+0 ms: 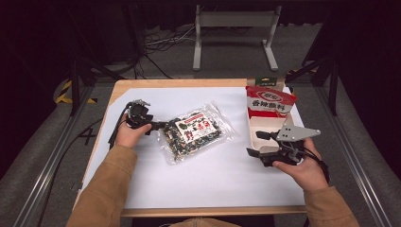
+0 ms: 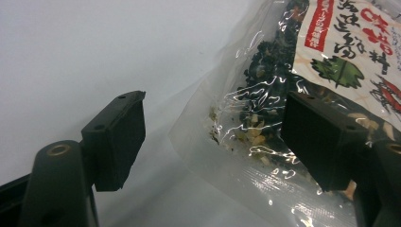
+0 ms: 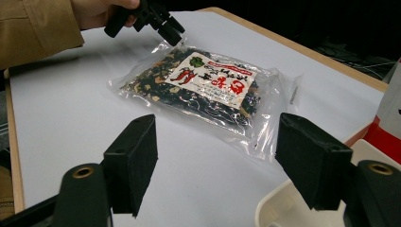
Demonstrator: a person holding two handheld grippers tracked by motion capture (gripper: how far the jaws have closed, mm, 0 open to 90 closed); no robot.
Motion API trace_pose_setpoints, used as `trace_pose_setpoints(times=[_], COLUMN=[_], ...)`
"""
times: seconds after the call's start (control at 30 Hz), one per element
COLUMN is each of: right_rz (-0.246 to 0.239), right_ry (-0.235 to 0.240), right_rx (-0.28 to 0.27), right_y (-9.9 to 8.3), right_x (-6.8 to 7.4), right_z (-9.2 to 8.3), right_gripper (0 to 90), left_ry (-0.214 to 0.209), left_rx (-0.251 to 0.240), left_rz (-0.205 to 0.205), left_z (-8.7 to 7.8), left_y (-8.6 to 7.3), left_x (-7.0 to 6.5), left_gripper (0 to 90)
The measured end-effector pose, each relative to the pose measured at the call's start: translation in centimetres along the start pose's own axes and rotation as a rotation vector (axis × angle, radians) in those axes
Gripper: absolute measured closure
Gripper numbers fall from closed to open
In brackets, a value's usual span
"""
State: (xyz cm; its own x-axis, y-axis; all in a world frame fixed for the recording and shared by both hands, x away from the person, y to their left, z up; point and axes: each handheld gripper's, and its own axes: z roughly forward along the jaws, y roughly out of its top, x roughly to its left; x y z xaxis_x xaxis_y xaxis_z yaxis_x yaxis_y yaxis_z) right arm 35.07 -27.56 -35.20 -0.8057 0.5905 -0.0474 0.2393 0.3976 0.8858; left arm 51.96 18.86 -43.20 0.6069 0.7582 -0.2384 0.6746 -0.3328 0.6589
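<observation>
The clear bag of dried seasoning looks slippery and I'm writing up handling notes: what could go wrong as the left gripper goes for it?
1. The left gripper, jaws open, sits at the clear bag's thin sealed edge; the glossy film could slip out or only pinch partly.
2. Lifted by one corner, the loose contents may shift and the bag sag.
3. The cardboard box already holds a red packet, so fitting the bag in may be tight.

A wooden desk (image 1: 118, 90) covered by a white sheet (image 1: 213, 179) stands on grey carpet (image 1: 38, 156) in a dim room; behind it a grey metal stand (image 1: 234, 28), loose black cables (image 1: 156, 45) and yellow-black floor tape (image 1: 64, 92).
</observation>
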Motion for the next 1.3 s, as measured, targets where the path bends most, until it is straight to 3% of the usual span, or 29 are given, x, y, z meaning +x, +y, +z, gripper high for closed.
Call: trace_pose_setpoints(times=[0.17, 0.2, 0.3, 0.5, 0.57, 0.6, 0.7, 0.73, 0.77, 0.9, 1.0, 1.13, 1.17, 1.3], right_rz=[0.004, 0.011, 0.012, 0.013, 0.010, 0.010, 0.007, 0.005, 0.005, 0.006, 0.008, 0.011, 0.008, 0.009], right_ry=[0.006, 0.010, 0.011, 0.014, 0.015, 0.016, 0.018, 0.017, 0.018, 0.018, 0.018, 0.019, 0.018, 0.014], right_rx=[0.003, 0.002, 0.001, 0.004, 0.007, 0.007, 0.010, 0.010, 0.011, 0.011, 0.012, 0.018, 0.020, 0.021], right_y=[-0.1, -0.1, -0.1, -0.2, -0.2, -0.2, -0.2, -0.2, -0.2, -0.2, -0.3, -0.4, -0.4, -0.3], right_x=[0.0, 0.0, 0.0, 0.0, 0.1, 0.1, 0.1, 0.2, 0.2, 0.2, 0.1, 0.1, 0.2, 0.3], right_z=[0.2, 0.2, 0.2, 0.4, 0.5, 0.6, 0.7, 0.7, 0.7, 0.7, 0.8, 1.0, 1.0, 1.1], right_gripper=[29.9, 29.8, 29.7, 29.7, 29.7, 30.0, 30.2, 30.2, 30.1, 30.1, 30.2, 30.5, 30.6, 30.8], left_ry=[-0.038, -0.076, -0.089, -0.138, -0.137, -0.127, -0.076, -0.058, -0.046, -0.024, -0.013, 0.004, 0.017, 0.015], left_rx=[0.029, 0.033, 0.033, 0.034, 0.033, 0.029, 0.031, 0.033, 0.039, 0.040, 0.036, 0.038, 0.019, -0.024], left_rz=[-0.029, -0.055, -0.061, -0.059, -0.037, -0.029, -0.021, -0.020, -0.019, -0.002, 0.010, 0.055, 0.085, 0.101], left_z=[0.7, 0.8, 0.9, 0.7, 0.6, 0.6, 0.4, 0.3, 0.3, 0.1, 0.0, -0.3, -0.7, -1.6], left_y=[-0.2, -0.2, -0.3, -0.3, -0.3, -0.3, -0.3, -0.3, -0.3, -0.3, -0.3, -0.3, -0.4, -0.6], left_x=[0.1, 0.4, 0.5, 0.3, 0.1, 0.0, -0.4, -0.5, -0.5, -0.9, -1.1, -1.6, -1.9, -2.3], left_gripper=[24.8, 26.3, 27.5, 46.2, 52.9, 52.9, 64.6, 68.9, 78.7, 86.1, 88.9, 89.5, 89.5, 89.7])
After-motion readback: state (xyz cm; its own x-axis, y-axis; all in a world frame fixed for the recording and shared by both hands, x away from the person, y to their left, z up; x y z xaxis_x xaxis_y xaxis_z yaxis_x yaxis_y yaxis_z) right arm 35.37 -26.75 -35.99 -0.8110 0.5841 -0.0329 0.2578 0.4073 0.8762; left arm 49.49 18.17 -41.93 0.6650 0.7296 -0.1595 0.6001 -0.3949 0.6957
